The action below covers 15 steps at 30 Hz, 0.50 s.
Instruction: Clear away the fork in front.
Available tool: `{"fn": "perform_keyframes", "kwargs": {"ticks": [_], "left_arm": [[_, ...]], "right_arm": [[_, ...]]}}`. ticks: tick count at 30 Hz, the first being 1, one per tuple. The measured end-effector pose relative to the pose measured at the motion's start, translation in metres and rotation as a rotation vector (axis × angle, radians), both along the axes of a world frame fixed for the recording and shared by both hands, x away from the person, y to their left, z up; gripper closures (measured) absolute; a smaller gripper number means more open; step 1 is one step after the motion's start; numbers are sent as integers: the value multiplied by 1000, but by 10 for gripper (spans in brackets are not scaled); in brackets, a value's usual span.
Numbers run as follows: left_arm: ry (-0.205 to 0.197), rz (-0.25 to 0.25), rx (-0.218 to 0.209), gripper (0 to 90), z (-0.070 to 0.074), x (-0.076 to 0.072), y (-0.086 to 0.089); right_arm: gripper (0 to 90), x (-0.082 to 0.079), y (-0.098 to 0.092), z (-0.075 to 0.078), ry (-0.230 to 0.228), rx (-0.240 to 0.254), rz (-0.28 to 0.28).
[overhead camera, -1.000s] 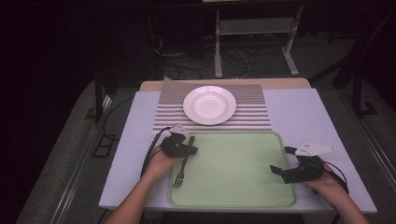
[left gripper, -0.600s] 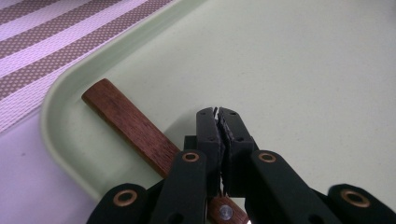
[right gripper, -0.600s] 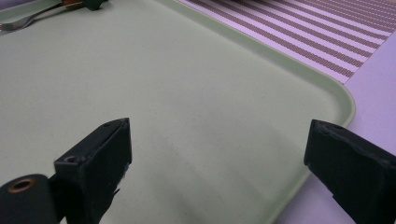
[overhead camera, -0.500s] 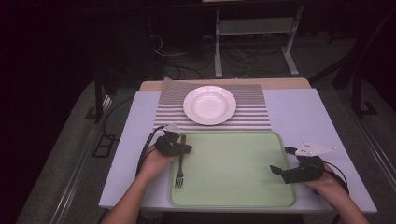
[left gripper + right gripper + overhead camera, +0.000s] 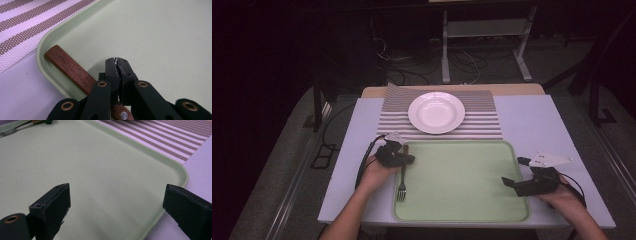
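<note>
A fork (image 5: 402, 175) with a brown wooden handle (image 5: 67, 66) lies along the left rim of the pale green tray (image 5: 462, 143), tines toward the person. My left gripper (image 5: 406, 159) sits over the handle at the tray's far left corner. Its jaws are shut, the tips (image 5: 117, 60) meeting with nothing between them, and the handle runs underneath them. Whether they press on it I cannot tell. My right gripper (image 5: 513, 171) stands open at the tray's right edge, with only bare tray (image 5: 100, 170) between its jaws (image 5: 116, 192).
A white plate (image 5: 436, 112) rests on a brown-and-white striped placemat (image 5: 392, 122) just beyond the tray. The placemat also borders the tray rim (image 5: 45, 47) and lies ahead of the right gripper (image 5: 162, 137). The white tabletop (image 5: 532, 120) extends right of the mat.
The left gripper has shifted slightly left, and the fork's handle end has swung with it, so the fork lies straighter along the tray's edge. The right gripper has not moved.
</note>
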<state>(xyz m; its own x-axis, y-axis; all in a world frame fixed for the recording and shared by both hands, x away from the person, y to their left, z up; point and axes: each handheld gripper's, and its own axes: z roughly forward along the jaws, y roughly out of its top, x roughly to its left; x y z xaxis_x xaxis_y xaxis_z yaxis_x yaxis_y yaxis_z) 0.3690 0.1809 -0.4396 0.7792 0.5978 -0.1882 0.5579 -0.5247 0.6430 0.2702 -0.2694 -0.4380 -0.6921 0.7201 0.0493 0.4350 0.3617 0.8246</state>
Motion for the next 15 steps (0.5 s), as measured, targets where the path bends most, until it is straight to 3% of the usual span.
{"fn": "perform_keyframes", "kwargs": {"ticks": [5, 15], "left_arm": [[1, -4, -4, 855, 0, 0, 0], [-21, -39, -53, 784, 7, -7, -6]], "right_arm": [[76, 0, 0, 0, -1, 0, 1], [76, 0, 1, 0, 2, -1, -1]]}}
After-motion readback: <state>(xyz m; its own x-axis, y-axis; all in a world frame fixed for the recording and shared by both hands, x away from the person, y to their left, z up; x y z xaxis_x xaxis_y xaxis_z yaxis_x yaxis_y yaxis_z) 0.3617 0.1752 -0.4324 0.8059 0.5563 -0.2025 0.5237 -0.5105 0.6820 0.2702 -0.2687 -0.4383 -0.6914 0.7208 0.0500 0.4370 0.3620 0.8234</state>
